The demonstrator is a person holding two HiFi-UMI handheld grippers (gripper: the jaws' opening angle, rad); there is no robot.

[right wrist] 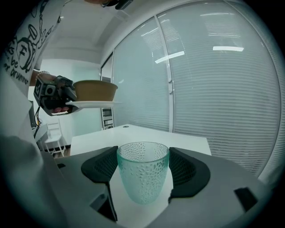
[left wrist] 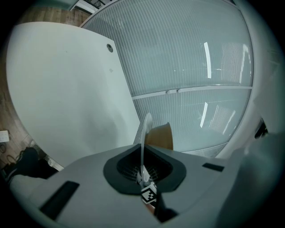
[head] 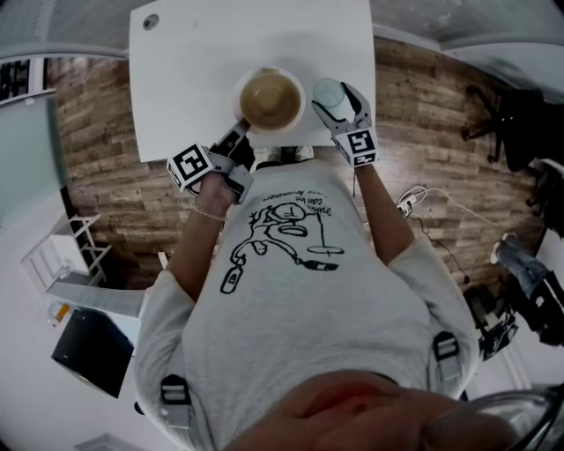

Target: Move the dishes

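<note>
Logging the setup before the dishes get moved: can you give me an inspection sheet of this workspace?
Surface: white table, bare, with one grommet hole near a corner.
Job's things: brown bowl sitting on a white plate, both held up off the table; dimpled teal glass between the right jaws.
Clutter: nothing seen.
Grippers: left hand-held gripper shut on the plate's rim; right hand-held gripper shut on the glass.
Cables: white cable on the floor to the person's right.
Surroundings: wood floor, office chair, frosted glass wall.
</note>
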